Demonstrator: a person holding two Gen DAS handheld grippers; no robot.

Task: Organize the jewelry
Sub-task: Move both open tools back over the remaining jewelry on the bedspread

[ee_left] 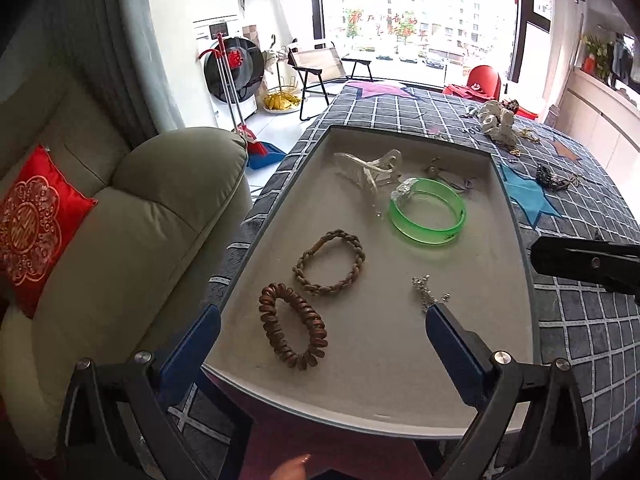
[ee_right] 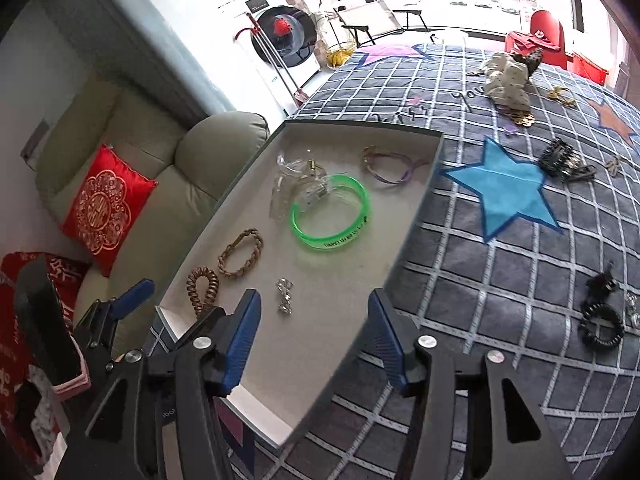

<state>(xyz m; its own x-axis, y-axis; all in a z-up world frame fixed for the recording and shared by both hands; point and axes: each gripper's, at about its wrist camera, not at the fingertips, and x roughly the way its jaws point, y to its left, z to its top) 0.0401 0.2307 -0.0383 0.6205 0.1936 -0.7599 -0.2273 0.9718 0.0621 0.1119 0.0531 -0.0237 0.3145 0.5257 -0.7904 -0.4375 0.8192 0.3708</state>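
A grey tray (ee_left: 360,360) (ee_right: 320,344) lies on the checked cloth. In it lie a brown spiral hair tie (ee_left: 293,326) (ee_right: 203,286), a braided bracelet (ee_left: 330,262) (ee_right: 241,253), a green bangle (ee_left: 428,216) (ee_right: 331,211), a clear hair claw (ee_left: 370,172) (ee_right: 288,188), a small silver piece (ee_left: 430,294) (ee_right: 285,295) and a purple cord (ee_right: 390,166). My left gripper (ee_left: 320,332) is open and empty over the tray's near end. My right gripper (ee_right: 314,324) is open and empty over the tray's right near edge.
On the cloth to the right lie a black hair claw (ee_right: 562,160), a black spiral tie (ee_right: 602,322), a cream scrunchie (ee_right: 508,76) and gold pieces (ee_right: 520,118). A beige sofa (ee_left: 120,220) with a red cushion (ee_left: 36,228) stands to the left.
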